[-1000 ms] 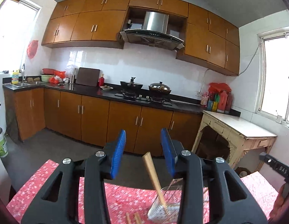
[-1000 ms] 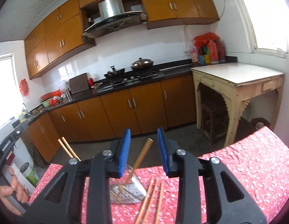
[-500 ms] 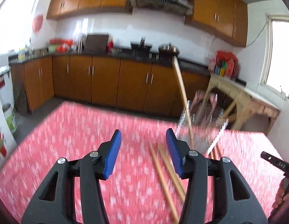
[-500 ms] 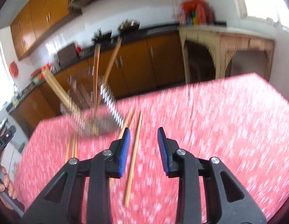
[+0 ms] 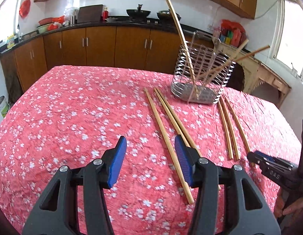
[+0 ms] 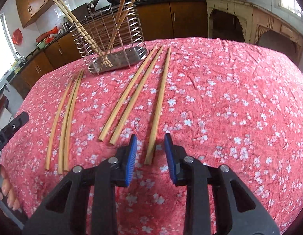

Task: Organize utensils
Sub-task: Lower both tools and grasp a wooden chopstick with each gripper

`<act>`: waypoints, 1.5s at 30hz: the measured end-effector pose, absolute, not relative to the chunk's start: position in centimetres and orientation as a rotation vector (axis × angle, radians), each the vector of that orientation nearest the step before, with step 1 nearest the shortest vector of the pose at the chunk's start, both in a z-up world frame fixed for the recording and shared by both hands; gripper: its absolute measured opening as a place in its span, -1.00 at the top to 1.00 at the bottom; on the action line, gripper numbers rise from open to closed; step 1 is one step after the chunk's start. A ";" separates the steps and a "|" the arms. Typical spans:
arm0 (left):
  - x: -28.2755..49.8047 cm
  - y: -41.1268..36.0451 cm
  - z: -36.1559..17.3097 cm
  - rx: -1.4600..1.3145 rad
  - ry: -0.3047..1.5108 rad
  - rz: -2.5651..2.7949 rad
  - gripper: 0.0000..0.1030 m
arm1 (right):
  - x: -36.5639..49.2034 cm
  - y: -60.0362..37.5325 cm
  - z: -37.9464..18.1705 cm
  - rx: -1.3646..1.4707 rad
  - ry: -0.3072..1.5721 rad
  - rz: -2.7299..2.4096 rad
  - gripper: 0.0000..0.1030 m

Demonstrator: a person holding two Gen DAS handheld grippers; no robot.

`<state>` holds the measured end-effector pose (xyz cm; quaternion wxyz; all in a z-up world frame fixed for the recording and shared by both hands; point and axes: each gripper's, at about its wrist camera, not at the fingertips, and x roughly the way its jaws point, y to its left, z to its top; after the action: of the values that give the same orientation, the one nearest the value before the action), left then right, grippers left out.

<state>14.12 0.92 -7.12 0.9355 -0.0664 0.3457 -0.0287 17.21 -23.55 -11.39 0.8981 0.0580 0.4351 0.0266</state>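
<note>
Jaws parted on both grippers, gripping nothing.
Right gripper (image 6: 150, 152) straddles one chopstick's (image 6: 158, 105) near end; left gripper (image 5: 150, 161) hovers beside another chopstick (image 5: 167, 141). Wire holder (image 6: 110, 39) stands far on the worktop (image 6: 219, 98).

Tablecloth (image 6: 219, 90) showing pinkish red, scattered all over with small white blossoms. Loose chopsticks (image 6: 159, 101) lying on it are reading pale tan, bamboo-coloured; those standing in the holder (image 6: 112, 45) are the same tan, one looking slightly redder-brown. Holder itself is shining silver, bare wire coils with a grey perforated base. Left gripper (image 5: 150, 160) and right gripper (image 6: 150, 156) are both showing black bodies, silver rivets and bright blue ribbed pads (image 6: 131, 158). Cabinets (image 5: 100, 45) behind are glowing orange-brown under a black counter; wall tiles white.
</note>
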 end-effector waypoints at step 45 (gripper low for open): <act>20.1 5.8 -10.3 0.038 0.879 -0.088 0.65 | 20.6 -37.5 -11.5 0.228 0.877 -0.300 0.81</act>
<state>20.13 5.83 -10.28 0.9038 0.0182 0.4254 -0.0426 20.56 -37.53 -11.51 0.8882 0.1099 0.4220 -0.1446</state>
